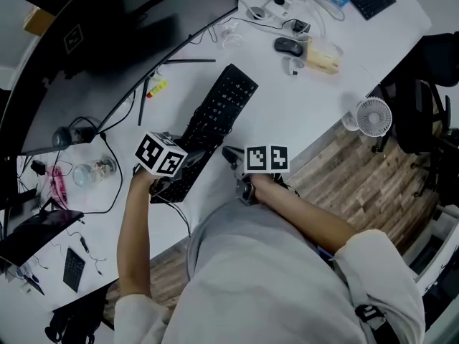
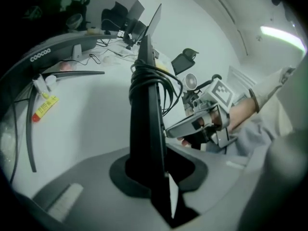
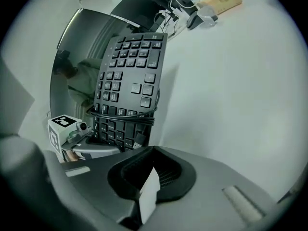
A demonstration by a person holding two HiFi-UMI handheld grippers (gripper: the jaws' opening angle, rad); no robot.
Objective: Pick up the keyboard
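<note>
A black keyboard (image 1: 219, 113) with its cable (image 3: 122, 115) wound round the near end lies diagonally over the white desk (image 1: 287, 113). My left gripper (image 1: 181, 173) is shut on its near end. In the left gripper view the keyboard (image 2: 147, 109) stands edge-on between the jaws of the left gripper (image 2: 161, 177). In the right gripper view the keyboard (image 3: 127, 85) is tilted and casts a shadow on the desk. My right gripper (image 1: 231, 153) sits just right of that near end, shut and empty, apart from the keyboard; its own view of the right gripper (image 3: 149, 186) shows nothing held.
A curved monitor (image 1: 107, 41) runs along the desk's left behind the keyboard. A mouse (image 1: 288, 46), a small fan (image 1: 374, 116), a yellow tube (image 1: 156, 88), a glass jar (image 1: 97, 169) and a second keyboard (image 1: 373, 0) lie around. An office chair (image 1: 430, 92) stands at right.
</note>
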